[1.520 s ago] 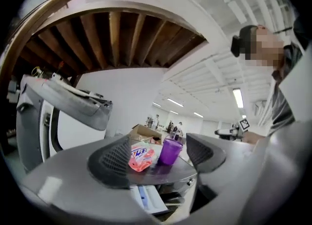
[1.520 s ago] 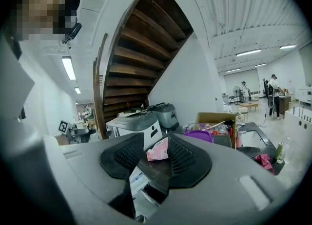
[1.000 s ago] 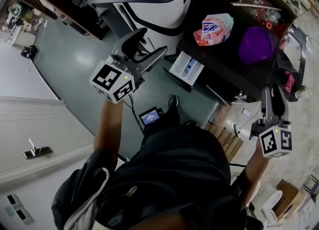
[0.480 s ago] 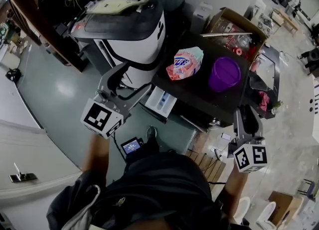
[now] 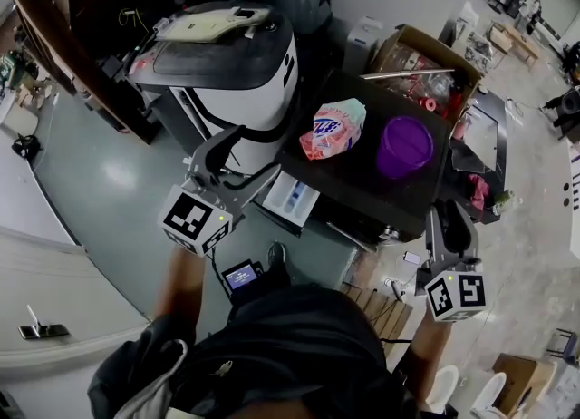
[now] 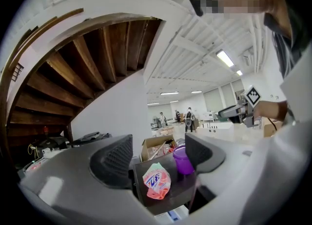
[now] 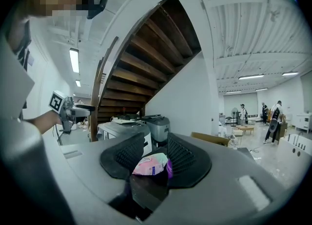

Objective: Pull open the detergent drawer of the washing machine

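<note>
The dark-topped washing machine (image 5: pixel 362 183) stands in front of me in the head view. Its white detergent drawer (image 5: pixel 292 199) sticks out of the front at the left, with blue inside. A pink detergent bag (image 5: pixel 332 129) and a purple cup (image 5: pixel 404 146) sit on top. My left gripper (image 5: pixel 256 152) is open and empty, held level just left of the drawer and apart from it. In the left gripper view, the left gripper (image 6: pixel 158 156) frames the bag (image 6: pixel 156 181) and the cup (image 6: pixel 182 159). My right gripper (image 5: pixel 450 219) hangs off the machine's right corner, jaws slightly apart and empty.
A white and black machine (image 5: pixel 237 63) stands to the left of the washing machine. Behind it is an open cardboard box (image 5: pixel 426 68) full of items. A small screen device (image 5: pixel 240 274) and a wooden pallet (image 5: pixel 381 308) lie on the floor near my feet. Wooden stairs (image 6: pixel 73 87) rise overhead.
Both grippers have risen a little and the head view has swung, so the machines sit lower and more central. Neither gripper's jaws have changed.
</note>
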A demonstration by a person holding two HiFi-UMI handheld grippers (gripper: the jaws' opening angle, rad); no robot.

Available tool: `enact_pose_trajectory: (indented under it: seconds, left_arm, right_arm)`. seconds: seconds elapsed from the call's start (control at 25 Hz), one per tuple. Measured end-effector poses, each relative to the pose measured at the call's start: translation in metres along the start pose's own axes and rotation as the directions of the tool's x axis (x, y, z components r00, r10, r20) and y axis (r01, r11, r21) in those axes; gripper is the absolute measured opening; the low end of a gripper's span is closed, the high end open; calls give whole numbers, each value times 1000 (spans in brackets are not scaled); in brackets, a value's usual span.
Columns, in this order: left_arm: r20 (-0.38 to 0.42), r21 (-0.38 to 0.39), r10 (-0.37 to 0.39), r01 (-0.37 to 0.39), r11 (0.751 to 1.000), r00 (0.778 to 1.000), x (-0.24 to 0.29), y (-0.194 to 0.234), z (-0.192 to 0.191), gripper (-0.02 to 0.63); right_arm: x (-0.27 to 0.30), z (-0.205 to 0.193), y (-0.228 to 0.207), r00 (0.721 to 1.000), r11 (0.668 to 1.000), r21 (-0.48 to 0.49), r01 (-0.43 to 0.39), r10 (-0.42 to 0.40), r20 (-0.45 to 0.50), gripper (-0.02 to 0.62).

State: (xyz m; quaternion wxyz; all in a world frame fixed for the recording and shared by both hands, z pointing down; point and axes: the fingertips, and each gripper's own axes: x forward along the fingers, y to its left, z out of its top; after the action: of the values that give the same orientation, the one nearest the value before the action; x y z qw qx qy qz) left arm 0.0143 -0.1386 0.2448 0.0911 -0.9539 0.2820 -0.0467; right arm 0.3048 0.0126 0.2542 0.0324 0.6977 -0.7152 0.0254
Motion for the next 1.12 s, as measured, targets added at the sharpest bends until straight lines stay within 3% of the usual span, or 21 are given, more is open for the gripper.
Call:
enact_pose_trajectory:
  seconds: [0.28,1.12]
  left_arm:
    - [-1,4,3,-3,1000,1000,5,1,0,388]
    - [-76,-59,8,-12,998,997,11,-1,-41,388]
  right_arm:
    - [1,-9,-7,999,998,-62,21,-24,-41,110]
    - [12,-23,-13,997,998,-60,22,-26,-72,110]
